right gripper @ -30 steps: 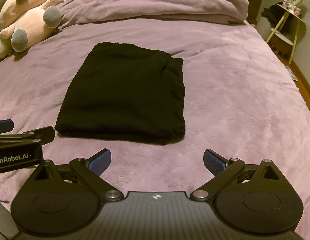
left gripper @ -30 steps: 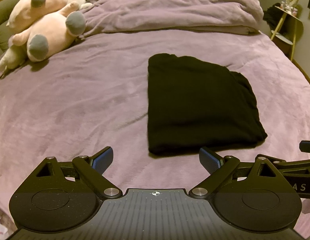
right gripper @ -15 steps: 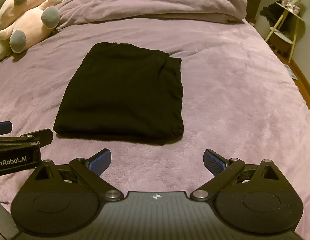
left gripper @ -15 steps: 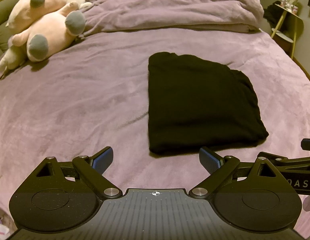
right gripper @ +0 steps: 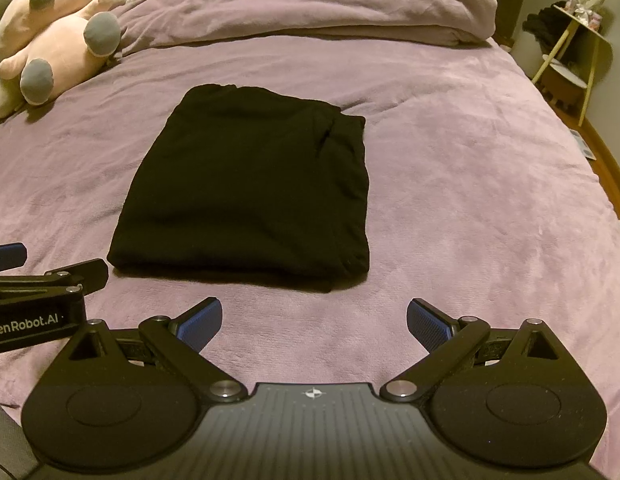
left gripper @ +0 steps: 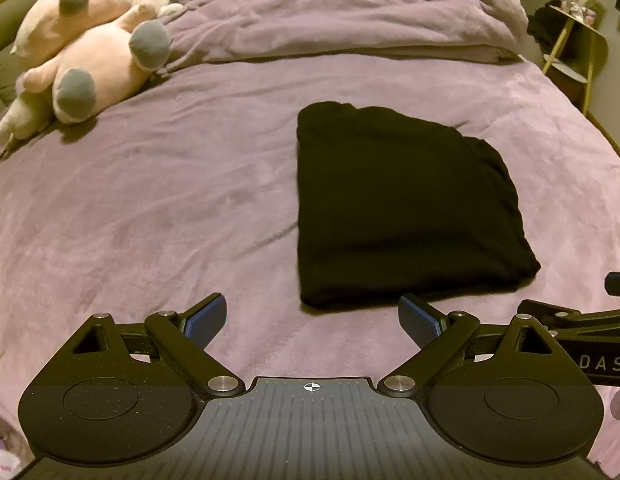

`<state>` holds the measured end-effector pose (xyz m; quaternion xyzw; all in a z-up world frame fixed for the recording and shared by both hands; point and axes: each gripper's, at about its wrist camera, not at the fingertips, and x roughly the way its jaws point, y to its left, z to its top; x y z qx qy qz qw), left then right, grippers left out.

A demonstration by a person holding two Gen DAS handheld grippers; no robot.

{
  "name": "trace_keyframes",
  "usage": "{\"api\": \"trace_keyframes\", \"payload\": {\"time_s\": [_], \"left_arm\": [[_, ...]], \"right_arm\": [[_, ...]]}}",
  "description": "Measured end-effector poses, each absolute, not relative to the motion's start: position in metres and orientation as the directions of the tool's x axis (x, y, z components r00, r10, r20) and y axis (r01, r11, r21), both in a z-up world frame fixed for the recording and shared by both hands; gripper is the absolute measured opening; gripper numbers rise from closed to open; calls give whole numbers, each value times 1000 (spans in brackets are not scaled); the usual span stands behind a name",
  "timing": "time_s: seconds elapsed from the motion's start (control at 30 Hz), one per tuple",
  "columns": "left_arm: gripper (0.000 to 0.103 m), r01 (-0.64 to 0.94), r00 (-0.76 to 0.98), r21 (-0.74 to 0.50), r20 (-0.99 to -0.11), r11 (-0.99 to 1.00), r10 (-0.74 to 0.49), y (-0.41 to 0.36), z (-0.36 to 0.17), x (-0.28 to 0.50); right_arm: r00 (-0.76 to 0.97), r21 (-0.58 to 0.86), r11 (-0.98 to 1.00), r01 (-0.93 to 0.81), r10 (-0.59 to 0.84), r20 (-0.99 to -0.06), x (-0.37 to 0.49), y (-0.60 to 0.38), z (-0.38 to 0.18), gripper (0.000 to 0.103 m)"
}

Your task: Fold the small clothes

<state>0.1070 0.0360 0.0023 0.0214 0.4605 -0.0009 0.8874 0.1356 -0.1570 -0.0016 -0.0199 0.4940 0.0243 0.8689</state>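
garment (left gripper: pixel 401 216) unmoved, folded, long axis toward bedding (left gripper: pixel 349 20)

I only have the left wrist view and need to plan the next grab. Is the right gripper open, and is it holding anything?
Observer: The right gripper is open and empty. Its pads are over the blanket, short of the near edge of the black garment.
Operator: Is the garment's right side tidy?
Observer: Not quite. The right wrist view shows a crease near the far right corner, and a lower layer sticks out past the top one there.
Operator: How does my gripper look from that side?
Observer: The left gripper sits beside the garment's near left corner, apart from it.
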Motion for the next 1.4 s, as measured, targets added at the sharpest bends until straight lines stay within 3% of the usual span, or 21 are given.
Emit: {"api": "trace_keyframes", "payload": {"time_s": [1.4], "left_arm": [[97, 4, 551, 30, -834, 1000, 23, 38, -8, 112]], "right_arm": [[511, -7, 997, -72, 31, -859, 137, -156, -3, 99]]}}
